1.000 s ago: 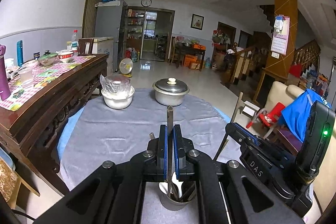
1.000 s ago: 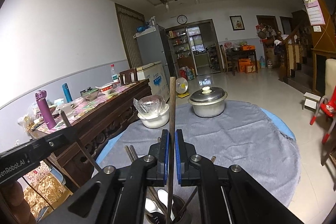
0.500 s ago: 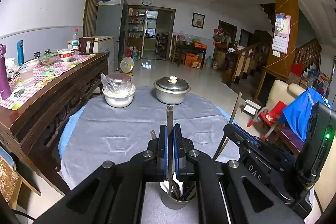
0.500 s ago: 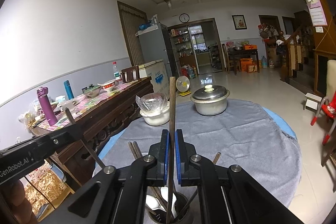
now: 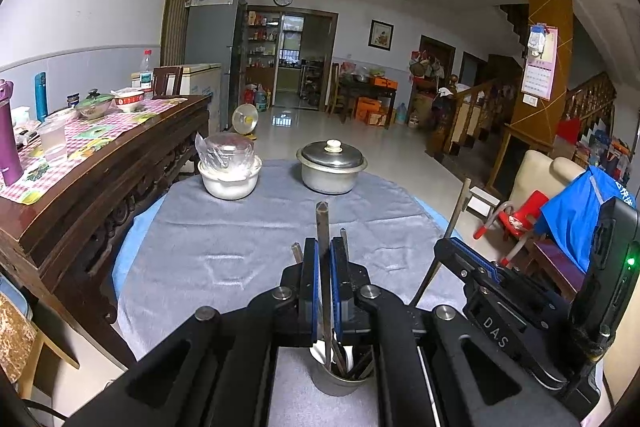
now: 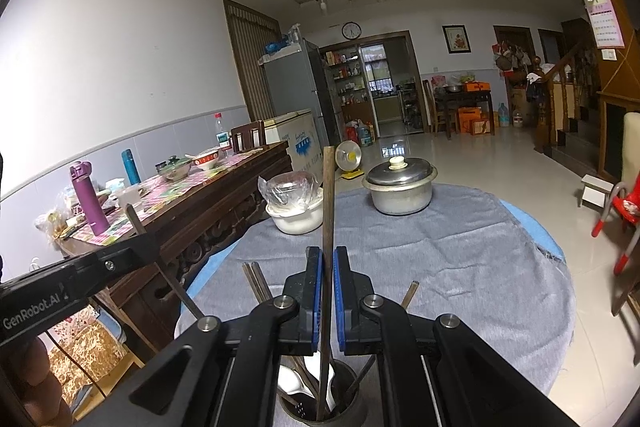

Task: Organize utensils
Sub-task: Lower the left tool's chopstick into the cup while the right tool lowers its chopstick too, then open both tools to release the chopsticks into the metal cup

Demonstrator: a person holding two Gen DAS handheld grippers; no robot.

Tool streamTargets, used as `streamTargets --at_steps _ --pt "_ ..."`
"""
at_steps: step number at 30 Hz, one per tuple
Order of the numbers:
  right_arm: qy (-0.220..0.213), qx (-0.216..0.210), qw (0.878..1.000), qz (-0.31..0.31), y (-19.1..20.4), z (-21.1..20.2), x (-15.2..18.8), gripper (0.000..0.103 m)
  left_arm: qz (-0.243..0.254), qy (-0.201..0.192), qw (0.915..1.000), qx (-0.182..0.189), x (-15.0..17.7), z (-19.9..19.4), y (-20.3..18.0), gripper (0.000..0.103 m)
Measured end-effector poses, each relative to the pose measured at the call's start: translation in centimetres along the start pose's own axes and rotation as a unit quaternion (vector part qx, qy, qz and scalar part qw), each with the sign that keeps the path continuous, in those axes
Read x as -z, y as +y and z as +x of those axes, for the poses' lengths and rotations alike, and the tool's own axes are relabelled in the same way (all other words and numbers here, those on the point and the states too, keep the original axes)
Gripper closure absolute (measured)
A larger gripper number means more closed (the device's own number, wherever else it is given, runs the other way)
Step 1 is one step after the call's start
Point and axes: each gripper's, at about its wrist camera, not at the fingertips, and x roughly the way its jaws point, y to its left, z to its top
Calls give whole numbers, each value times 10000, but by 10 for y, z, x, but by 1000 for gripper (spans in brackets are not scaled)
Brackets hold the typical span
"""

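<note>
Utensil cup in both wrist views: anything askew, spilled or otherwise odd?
Nothing spilled. The metal cup stands upright, holding spoons and chopsticks. The left hand-held gripper and right hand-held gripper each clamp one chopstick dipping into it. The grey cloth's right edge looks frayed.

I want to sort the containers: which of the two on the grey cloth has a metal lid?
The steel pot on the right; the white bowl carries only clear plastic wrap.

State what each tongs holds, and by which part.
Each grips one chopstick along its shaft, lower end in the metal cup: left tongs a dark chopstick, right tongs a brown chopstick.
</note>
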Motion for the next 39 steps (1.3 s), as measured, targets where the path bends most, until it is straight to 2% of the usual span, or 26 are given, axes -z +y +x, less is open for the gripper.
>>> streamTargets --at_steps 39 --pt "284 -132 9994 148 -8 6 14 97 -38 294 9995 -66 13 16 9 96"
